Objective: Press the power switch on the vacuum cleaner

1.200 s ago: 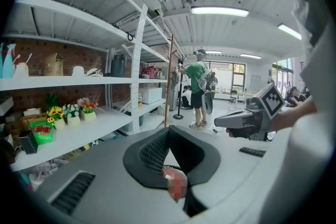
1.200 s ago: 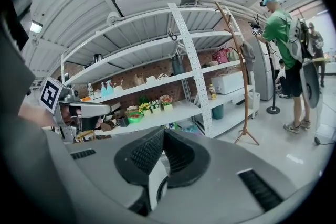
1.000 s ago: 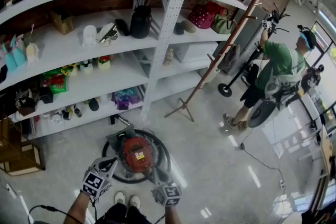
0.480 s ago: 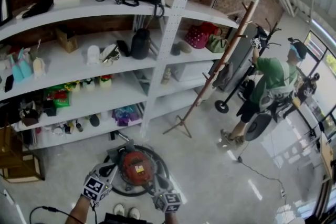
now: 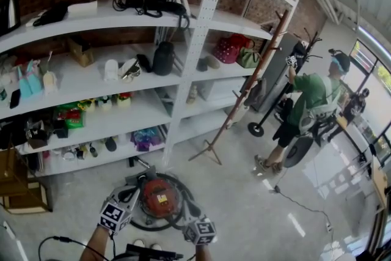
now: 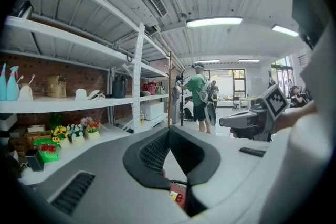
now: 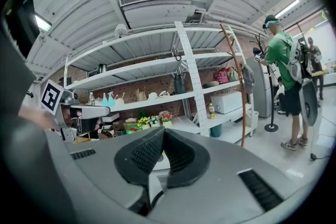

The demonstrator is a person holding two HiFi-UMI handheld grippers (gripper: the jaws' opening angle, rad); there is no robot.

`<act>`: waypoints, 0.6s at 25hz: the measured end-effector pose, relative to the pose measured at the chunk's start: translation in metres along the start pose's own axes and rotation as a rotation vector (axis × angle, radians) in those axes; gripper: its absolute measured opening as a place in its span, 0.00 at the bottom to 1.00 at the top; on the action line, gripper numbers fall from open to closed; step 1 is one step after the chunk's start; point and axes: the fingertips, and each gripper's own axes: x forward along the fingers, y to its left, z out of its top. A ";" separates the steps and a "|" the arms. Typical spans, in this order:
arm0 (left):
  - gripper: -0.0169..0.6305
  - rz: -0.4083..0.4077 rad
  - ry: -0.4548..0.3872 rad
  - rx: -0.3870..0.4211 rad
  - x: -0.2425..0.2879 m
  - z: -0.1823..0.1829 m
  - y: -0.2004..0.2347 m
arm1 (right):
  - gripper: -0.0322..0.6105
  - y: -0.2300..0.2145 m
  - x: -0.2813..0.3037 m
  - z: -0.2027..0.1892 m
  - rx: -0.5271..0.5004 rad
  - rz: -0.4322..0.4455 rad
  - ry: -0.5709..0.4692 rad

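**A:** Hovering both claws low over the vacuum cleaner (image 5: 160, 195) is where we are. It's the red canister on the floor (image 5: 244, 217) at the bottom centre of the head view, with a black hose (image 5: 190, 192) looped round it.

**B:** Yep. Our left gripper (image 5: 129, 194) sits at its left edge and the right gripper (image 5: 183, 209) at its lower right. Touching or not, we can't tell from up top.

**A:** Jaws? In the left gripper view we see the two black pads (image 6: 152, 152) meeting at their tips with nothing between them — just a sliver of red canister showing through the gap lower down.

**B:** Same story in the right gripper view: tips together, nothing held.

**A:** As for the rest of the frame, we've got white shelves (image 5: 195, 52) across the upper left, loaded with small stuff. A tilted wooden coat stand (image 5: 248, 79) is right of centre, and a person in a green shirt (image 5: 311, 95) is at the right edge — well apart from us.
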 end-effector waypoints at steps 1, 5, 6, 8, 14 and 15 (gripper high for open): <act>0.02 0.000 -0.007 0.001 -0.001 0.004 -0.001 | 0.07 0.000 -0.001 0.002 -0.004 -0.002 -0.003; 0.02 0.002 -0.017 0.009 -0.003 0.011 -0.003 | 0.07 0.001 -0.008 0.009 -0.008 -0.006 -0.019; 0.02 0.003 -0.021 0.010 -0.005 0.014 -0.004 | 0.07 0.001 -0.010 0.010 -0.011 -0.007 -0.022; 0.02 0.003 -0.030 0.013 -0.007 0.017 -0.006 | 0.07 0.001 -0.013 0.012 -0.018 -0.010 -0.029; 0.02 0.001 -0.044 0.025 -0.011 0.022 -0.009 | 0.07 -0.002 -0.019 0.017 -0.026 -0.016 -0.062; 0.02 0.002 -0.046 0.028 -0.011 0.023 -0.008 | 0.07 -0.002 -0.019 0.019 -0.027 -0.017 -0.069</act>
